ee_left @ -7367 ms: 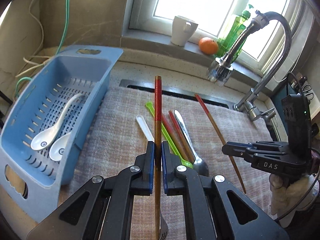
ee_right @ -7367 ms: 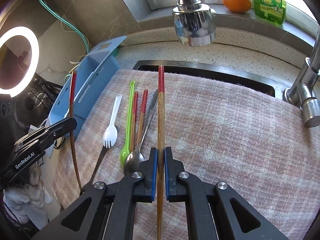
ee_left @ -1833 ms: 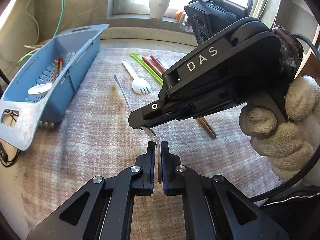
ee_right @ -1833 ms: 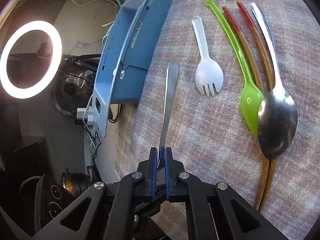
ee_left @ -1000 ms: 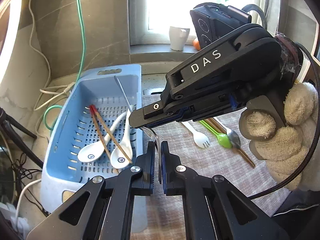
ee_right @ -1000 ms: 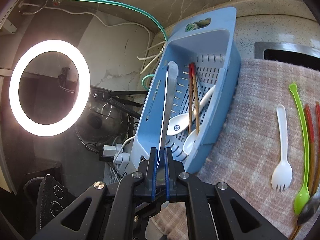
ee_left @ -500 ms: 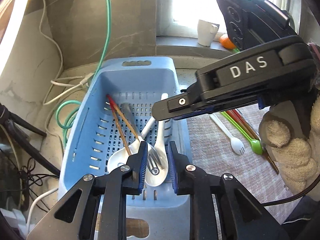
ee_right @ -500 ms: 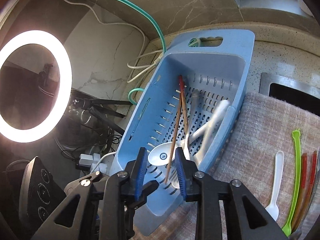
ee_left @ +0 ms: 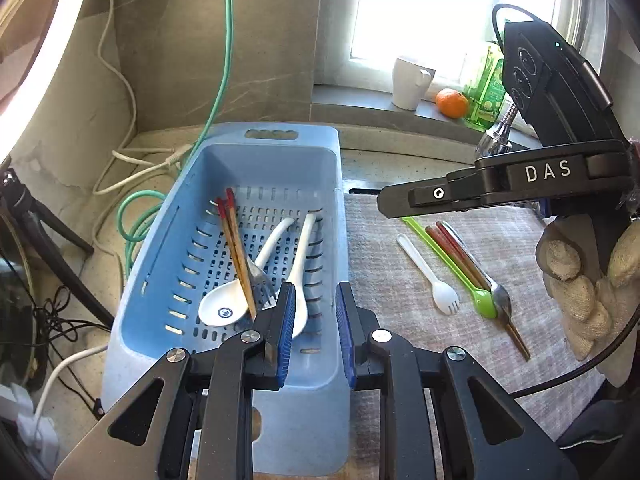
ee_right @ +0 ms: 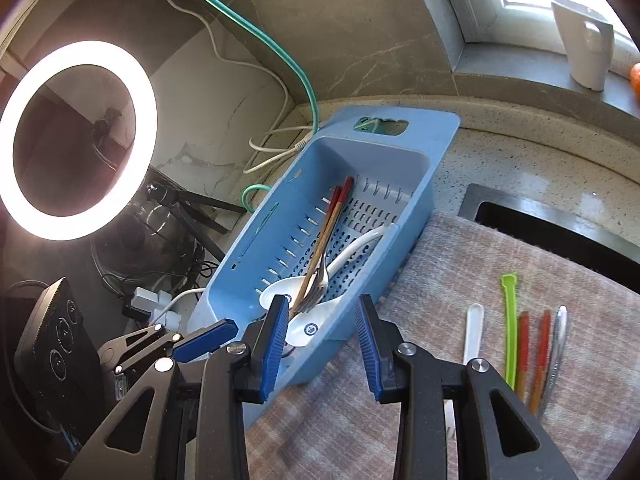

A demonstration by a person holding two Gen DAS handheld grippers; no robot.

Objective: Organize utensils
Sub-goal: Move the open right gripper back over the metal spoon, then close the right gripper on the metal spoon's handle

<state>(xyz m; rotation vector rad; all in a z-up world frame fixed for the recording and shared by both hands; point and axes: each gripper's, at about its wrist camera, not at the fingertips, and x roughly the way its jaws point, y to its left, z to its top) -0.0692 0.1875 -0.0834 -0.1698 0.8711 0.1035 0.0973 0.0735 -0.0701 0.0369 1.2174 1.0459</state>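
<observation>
The white letters "DAS" stand on the side of the black right gripper (ee_left: 384,202), on its upper body behind the fingers, seen from the left wrist view. The translucent green plastic bottle (ee_left: 486,88) on the windowsill, beyond that gripper, carries a printed label, but its words are too small and washed out to read. The two white ceramic spoons (ee_left: 224,310) in the light blue slotted plastic basket (ee_left: 256,138), just ahead of the left gripper (ee_left: 316,308), each bear a small round blue mark in the bowl; no letters can be made out in it.

Basket (ee_left: 340,184) holds two chopsticks (ee_left: 236,240), two ceramic spoons (ee_left: 224,310), one metal fork (ee_left: 260,278).
</observation>
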